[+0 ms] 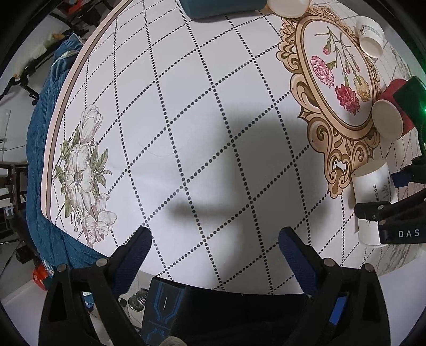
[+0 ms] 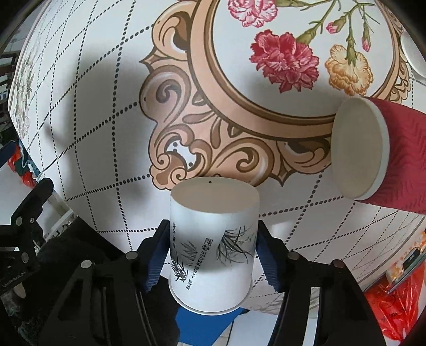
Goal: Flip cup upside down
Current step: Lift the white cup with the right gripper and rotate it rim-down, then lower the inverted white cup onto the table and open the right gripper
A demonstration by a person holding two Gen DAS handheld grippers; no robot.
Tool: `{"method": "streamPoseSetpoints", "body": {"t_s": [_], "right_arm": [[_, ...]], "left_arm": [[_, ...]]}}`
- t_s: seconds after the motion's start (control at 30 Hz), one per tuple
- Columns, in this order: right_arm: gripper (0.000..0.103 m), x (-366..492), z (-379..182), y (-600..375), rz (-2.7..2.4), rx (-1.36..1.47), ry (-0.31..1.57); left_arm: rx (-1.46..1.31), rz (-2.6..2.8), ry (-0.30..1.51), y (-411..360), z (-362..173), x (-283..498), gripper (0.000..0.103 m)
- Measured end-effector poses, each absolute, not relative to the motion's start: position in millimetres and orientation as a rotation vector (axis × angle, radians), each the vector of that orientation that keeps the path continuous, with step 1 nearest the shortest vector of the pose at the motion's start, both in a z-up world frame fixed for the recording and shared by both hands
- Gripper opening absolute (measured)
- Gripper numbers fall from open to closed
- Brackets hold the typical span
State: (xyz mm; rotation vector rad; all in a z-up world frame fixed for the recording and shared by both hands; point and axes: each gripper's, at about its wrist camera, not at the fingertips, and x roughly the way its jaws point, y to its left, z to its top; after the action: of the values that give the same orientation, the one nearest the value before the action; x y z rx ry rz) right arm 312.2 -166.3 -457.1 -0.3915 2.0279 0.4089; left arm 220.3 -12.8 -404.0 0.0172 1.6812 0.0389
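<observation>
A white paper cup (image 2: pixel 213 239) with black grass print stands upside down on the table, base up. My right gripper (image 2: pixel 211 252) has its blue pads on both sides of it, shut on the cup. The same cup (image 1: pixel 371 191) shows at the right edge of the left wrist view, with the right gripper's black fingers (image 1: pixel 391 215) on it. My left gripper (image 1: pixel 214 252) is open and empty above the table's near edge, far left of the cup.
A red ribbed cup (image 2: pixel 394 154) stands upside down right of the white cup; it also shows in the left wrist view (image 1: pixel 391 111). Two more white cups (image 1: pixel 370 36) (image 1: pixel 287 6) and a teal object (image 1: pixel 221 6) stand at the far side. The floral tablecloth (image 1: pixel 186 106) covers the table.
</observation>
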Motion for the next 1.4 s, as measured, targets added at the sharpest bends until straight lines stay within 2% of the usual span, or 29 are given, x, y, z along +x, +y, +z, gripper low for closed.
{"method": "streamPoseSetpoints", "body": {"t_s": [0.33, 0.63, 0.97, 1.13, 1.4], "right_arm": [[0.063, 304, -425, -175, 0.385, -0.226, 1.856], [0.063, 290, -373, -192, 0.316, -0.061, 1.470], [0.063, 270, -379, -195, 0.250, -0.039, 1.141], [0.063, 250, -380, -195, 0.256, -0.058, 1.097], [0.064, 229, -385, -201, 0.253, -0.053, 1.143]], "left_arm": [[0.036, 0.032, 1.679, -18, -398, 221, 0.098], [0.055, 0.032, 1.686, -19, -398, 221, 0.098], [0.075, 0.050, 1.693, -14, -398, 223, 0.098], [0.081, 0.054, 1.685, -17, -393, 225, 0.098], [0.082, 0.057, 1.684, -21, -391, 221, 0.098]]}}
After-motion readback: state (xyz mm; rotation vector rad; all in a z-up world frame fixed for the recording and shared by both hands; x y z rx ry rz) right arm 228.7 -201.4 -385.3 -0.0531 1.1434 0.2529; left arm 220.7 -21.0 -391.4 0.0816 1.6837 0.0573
